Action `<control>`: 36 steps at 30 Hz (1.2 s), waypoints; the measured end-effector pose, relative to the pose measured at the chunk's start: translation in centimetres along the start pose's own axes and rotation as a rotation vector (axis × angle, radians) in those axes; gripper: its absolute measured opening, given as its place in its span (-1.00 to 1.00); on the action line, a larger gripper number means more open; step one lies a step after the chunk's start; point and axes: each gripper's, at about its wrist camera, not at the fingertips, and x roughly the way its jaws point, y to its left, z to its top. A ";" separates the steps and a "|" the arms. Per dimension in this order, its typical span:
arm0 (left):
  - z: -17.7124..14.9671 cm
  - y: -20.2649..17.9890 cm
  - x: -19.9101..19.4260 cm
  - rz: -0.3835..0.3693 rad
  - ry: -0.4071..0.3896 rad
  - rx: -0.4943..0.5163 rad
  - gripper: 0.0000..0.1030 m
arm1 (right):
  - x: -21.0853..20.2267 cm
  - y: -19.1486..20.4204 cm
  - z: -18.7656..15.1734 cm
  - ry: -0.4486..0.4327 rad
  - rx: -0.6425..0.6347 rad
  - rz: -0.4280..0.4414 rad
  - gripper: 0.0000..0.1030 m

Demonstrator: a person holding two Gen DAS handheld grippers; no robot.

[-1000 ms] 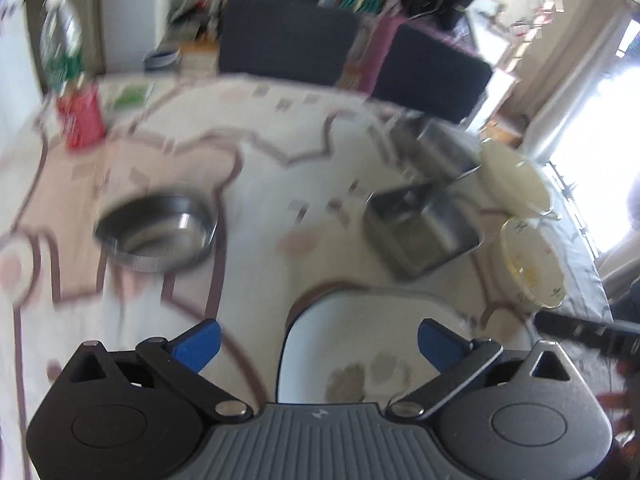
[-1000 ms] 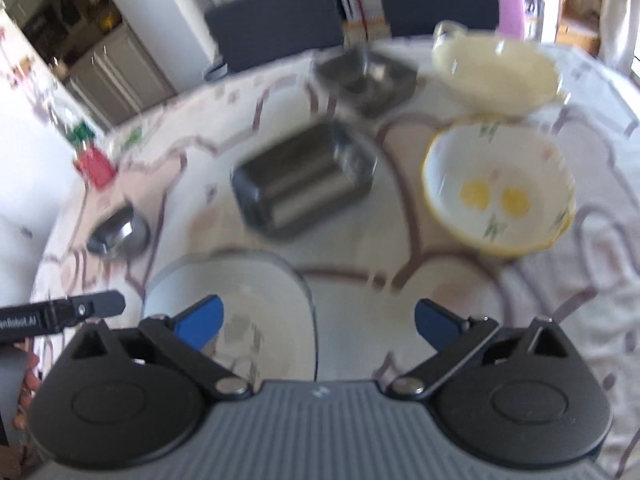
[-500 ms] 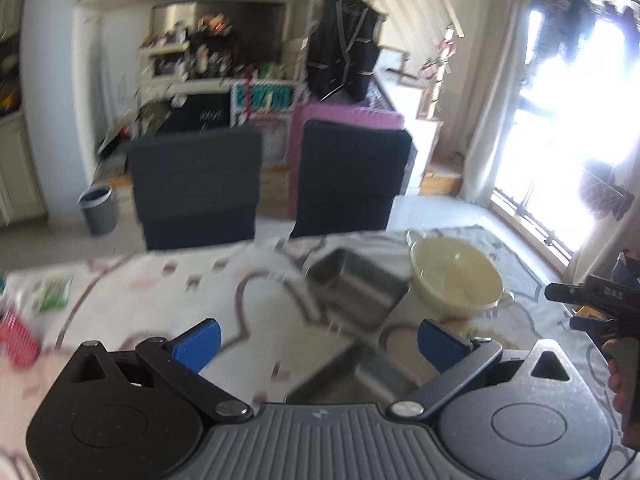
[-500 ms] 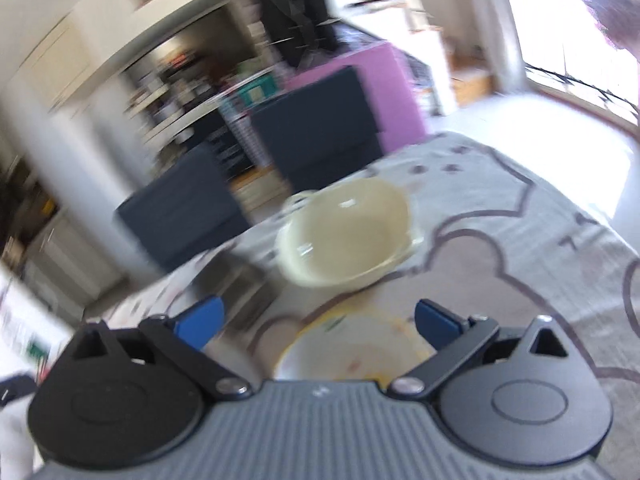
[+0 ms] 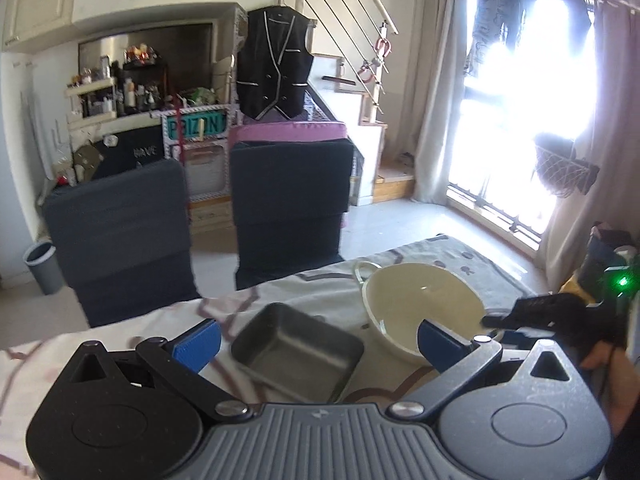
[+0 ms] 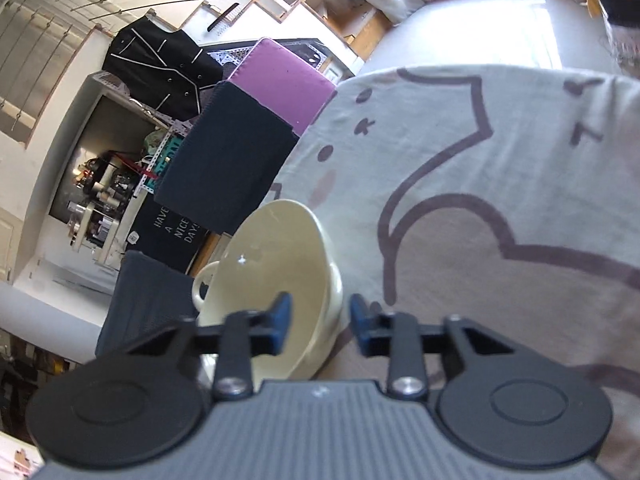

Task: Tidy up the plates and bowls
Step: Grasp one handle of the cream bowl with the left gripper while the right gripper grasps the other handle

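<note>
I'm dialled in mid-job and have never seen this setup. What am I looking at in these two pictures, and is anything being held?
There is no robot here: a person holds a two-finger tool in each hand, and each tool carries a fisheye camera looking along its blue-tipped fingers.

The left view shows the left tool open and empty above a metal tray. Beside the tray is a cream bowl, both on a tablecloth with cat drawings. At the right edge you see the other hand.

The right view is rolled sideways. The right tool straddles the bowl's rim, one finger inside and one outside, and its jaws are closing. The pads do not yet seem to press, so nothing is held.
</note>
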 end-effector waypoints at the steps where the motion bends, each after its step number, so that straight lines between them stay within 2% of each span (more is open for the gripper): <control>1: 0.1 -0.1 0.6 -0.008 0.005 -0.006 0.99 | 0.4 0.0 -0.2 0.001 -0.011 -0.015 -0.62; 2: 0.2 -0.2 1.1 -0.014 0.009 -0.009 0.98 | 0.5 0.4 -0.3 -0.006 -0.030 -0.038 -0.71; 8: 0.7 -1.3 3.3 -0.064 0.016 -0.023 0.78 | -0.3 0.0 0.0 -0.015 -0.119 -0.020 -0.76; 16: 0.8 -2.7 6.6 -0.181 0.046 -0.099 0.41 | -2.6 -2.0 4.2 -0.015 -0.190 -0.027 -0.83; 23: 0.7 -3.5 11.5 -0.233 0.121 -0.212 0.10 | -2.8 -2.4 6.7 -0.009 -0.253 -0.059 -0.78; 28: 0.3 -3.9 15.7 -0.224 0.207 -0.278 -0.19 | -2.1 -1.6 7.1 -0.010 -0.321 -0.079 -0.73; 33: -0.6 -4.7 18.4 -0.217 0.271 -0.292 -0.32 | -1.5 -1.2 8.2 0.056 -0.367 -0.053 -0.73; 36: -0.9 -4.7 19.2 -0.213 0.279 -0.311 -0.47 | -1.4 -1.1 8.6 0.095 -0.399 -0.031 -0.67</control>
